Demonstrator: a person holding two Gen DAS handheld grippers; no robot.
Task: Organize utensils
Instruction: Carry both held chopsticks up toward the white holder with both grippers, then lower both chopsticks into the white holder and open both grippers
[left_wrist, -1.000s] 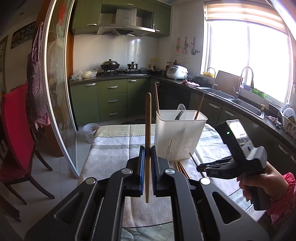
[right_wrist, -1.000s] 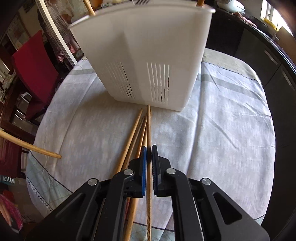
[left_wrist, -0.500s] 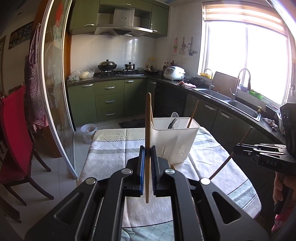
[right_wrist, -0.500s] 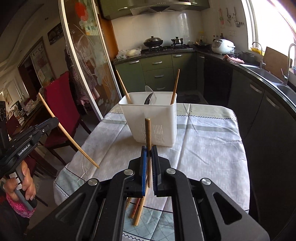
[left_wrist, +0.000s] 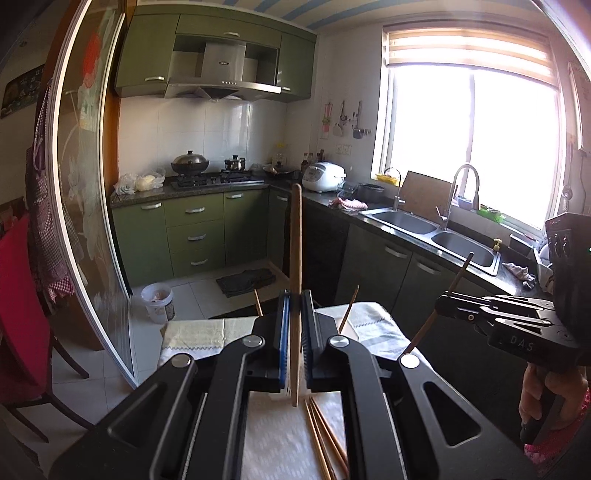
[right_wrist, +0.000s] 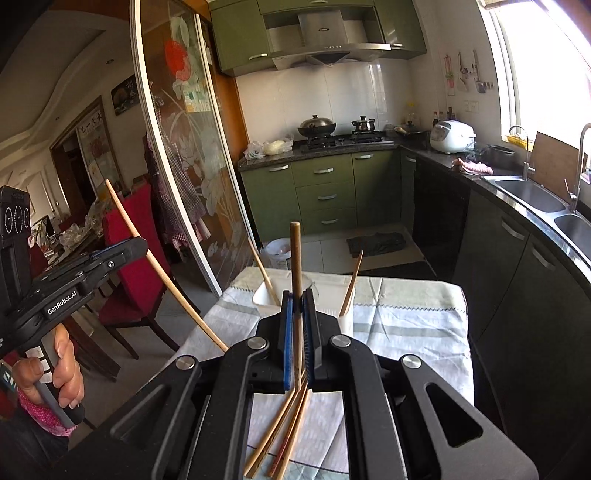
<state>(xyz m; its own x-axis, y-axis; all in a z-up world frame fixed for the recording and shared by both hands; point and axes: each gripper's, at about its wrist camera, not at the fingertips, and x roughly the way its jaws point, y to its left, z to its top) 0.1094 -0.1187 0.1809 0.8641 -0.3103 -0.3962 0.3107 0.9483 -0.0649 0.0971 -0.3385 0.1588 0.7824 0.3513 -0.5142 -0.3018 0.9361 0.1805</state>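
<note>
My left gripper is shut on a wooden chopstick held upright, high above the table. My right gripper is shut on another wooden chopstick, also upright. Each gripper shows in the other's view: the left one at the left, the right one at the right. The white utensil holder stands on the table behind my right gripper, mostly hidden, with chopsticks sticking out of it. Several loose chopsticks lie on the tablecloth below; they also show in the left wrist view.
The table has a pale checked cloth. A red chair stands to its left by a glass sliding door. Green cabinets, stove and sink line the kitchen beyond. A small bin sits on the floor.
Both grippers have risen and drawn back from the table, each keeping its chopstick. The right gripper lifted its chopstick off the loose pile. The holder now sits low and mostly hidden.
</note>
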